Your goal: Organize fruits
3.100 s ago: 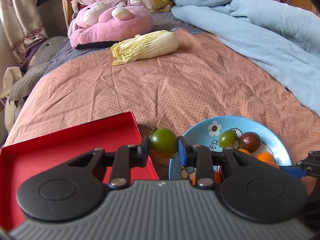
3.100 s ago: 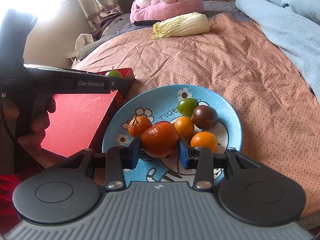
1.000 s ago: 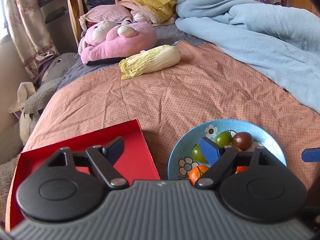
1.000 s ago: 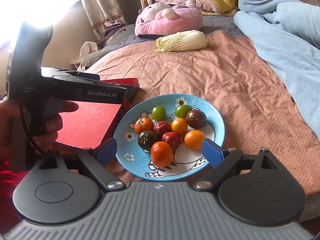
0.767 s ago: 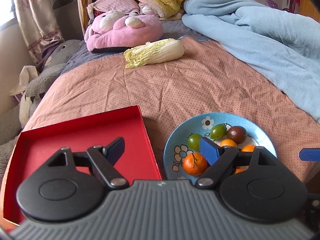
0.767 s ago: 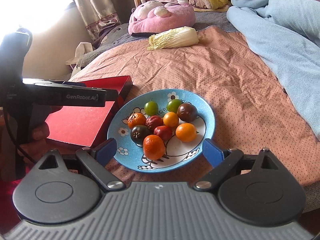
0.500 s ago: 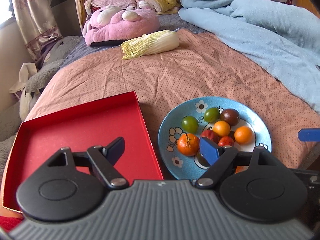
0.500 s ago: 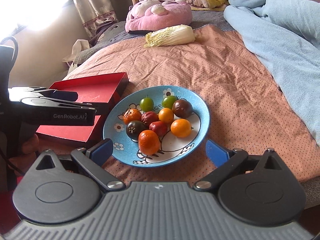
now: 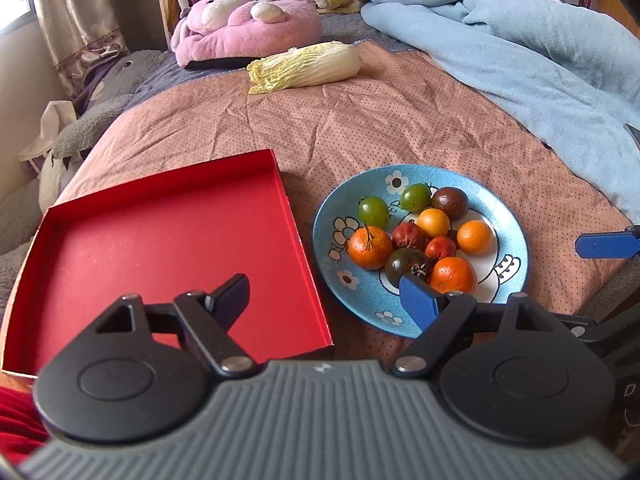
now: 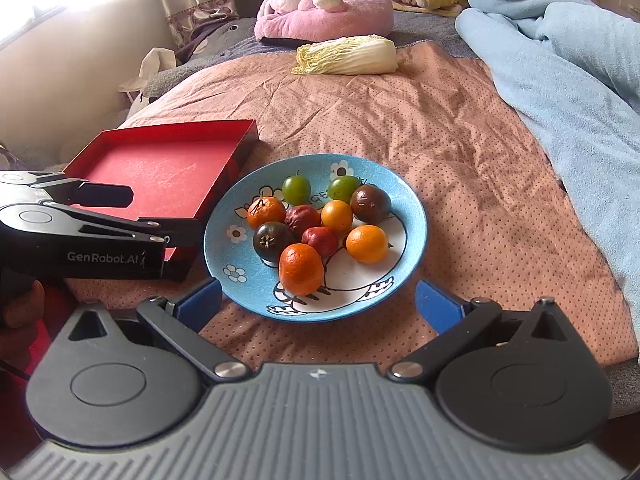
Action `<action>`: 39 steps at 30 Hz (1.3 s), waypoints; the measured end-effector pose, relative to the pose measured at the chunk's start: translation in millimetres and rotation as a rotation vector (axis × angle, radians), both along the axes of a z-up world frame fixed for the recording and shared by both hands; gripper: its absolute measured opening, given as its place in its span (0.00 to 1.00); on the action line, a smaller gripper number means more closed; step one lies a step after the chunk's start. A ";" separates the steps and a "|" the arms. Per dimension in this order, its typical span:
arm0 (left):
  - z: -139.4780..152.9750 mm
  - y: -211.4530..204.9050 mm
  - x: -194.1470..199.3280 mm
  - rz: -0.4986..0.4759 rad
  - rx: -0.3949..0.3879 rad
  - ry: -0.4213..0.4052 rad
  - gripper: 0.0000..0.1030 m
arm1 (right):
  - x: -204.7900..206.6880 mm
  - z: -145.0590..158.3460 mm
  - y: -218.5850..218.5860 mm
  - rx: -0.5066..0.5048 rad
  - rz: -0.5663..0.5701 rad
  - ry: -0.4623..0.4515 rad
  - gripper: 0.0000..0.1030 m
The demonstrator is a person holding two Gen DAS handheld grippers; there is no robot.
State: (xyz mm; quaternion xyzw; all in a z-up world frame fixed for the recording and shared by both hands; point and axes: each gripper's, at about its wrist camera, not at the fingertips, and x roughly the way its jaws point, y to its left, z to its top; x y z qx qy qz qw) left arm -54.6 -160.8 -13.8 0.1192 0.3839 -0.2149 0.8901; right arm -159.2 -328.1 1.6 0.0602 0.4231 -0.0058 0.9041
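A blue cartoon plate [image 9: 360, 286] [image 10: 412, 216] rests on the salmon dotted bedspread and holds several small fruits: two mandarins, green and dark tomatoes, small red and orange ones. The big mandarin [image 10: 301, 269] lies nearest my right gripper [image 10: 318, 305], which stands wide open just short of the plate's near rim with nothing between its fingers. An empty red tray [image 9: 160, 248] [image 10: 168, 172] sits left of the plate. My left gripper [image 9: 326, 294] is open and empty over the tray's near right corner. Its blue pad overlaps the plate's edge in the view.
A napa cabbage [image 9: 304, 66] lies farther up the bed, with a pink plush [image 9: 244, 32] behind it. A light blue blanket [image 9: 520, 60] covers the right side. The bed's front edge is just below the plate. A hand [image 10: 16, 308] holds the left gripper's handle.
The left gripper let go of a green tomato and the right one of a mandarin; both fruits now lie on the plate. Both grippers opened wide and drew back.
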 end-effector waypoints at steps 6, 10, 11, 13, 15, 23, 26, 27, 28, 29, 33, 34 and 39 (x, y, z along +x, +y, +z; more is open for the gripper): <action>0.6 2.2 -4.3 0.013 0.001 0.000 0.81 | -0.8 0.2 4.1 -0.008 0.006 0.023 1.00; 0.5 2.0 -7.4 0.005 0.009 0.000 0.81 | -4.2 -1.7 6.0 -0.020 0.014 0.040 1.00; 0.3 2.1 -8.1 0.003 0.010 0.002 0.81 | -5.2 -2.4 6.1 -0.021 0.015 0.045 1.00; 0.2 1.9 -9.1 -0.001 0.014 0.005 0.81 | -6.9 -4.5 4.7 -0.018 0.013 0.056 1.00; 0.1 1.7 -10.0 -0.005 0.016 0.006 0.81 | -8.9 -7.1 3.1 -0.010 0.008 0.066 1.00; -2.0 1.2 -11.7 -0.023 0.024 0.019 0.81 | -9.9 -12.3 1.4 0.009 0.000 0.078 1.00; -3.0 0.8 -11.3 -0.025 0.030 0.021 0.81 | -8.3 -13.8 1.3 0.016 0.001 0.082 1.00; -3.5 0.3 -10.7 -0.025 0.032 0.023 0.81 | -7.4 -14.5 1.2 0.019 0.002 0.084 1.00; -3.9 0.4 -10.2 -0.025 0.033 0.025 0.81 | -7.2 -15.2 1.3 0.021 0.002 0.086 1.00; -4.2 0.2 -9.7 -0.025 0.034 0.026 0.81 | -6.8 -15.9 1.6 0.023 0.002 0.088 1.00; -5.5 -0.4 -9.6 -0.027 0.038 0.028 0.81 | -6.0 -18.3 0.9 0.030 0.001 0.092 1.00; -5.8 -0.6 -9.6 -0.027 0.039 0.028 0.81 | -6.0 -18.6 0.8 0.031 0.000 0.093 1.00; -7.0 -2.7 -10.0 -0.030 0.045 0.028 0.81 | -7.6 -21.1 -0.1 0.035 -0.001 0.098 1.00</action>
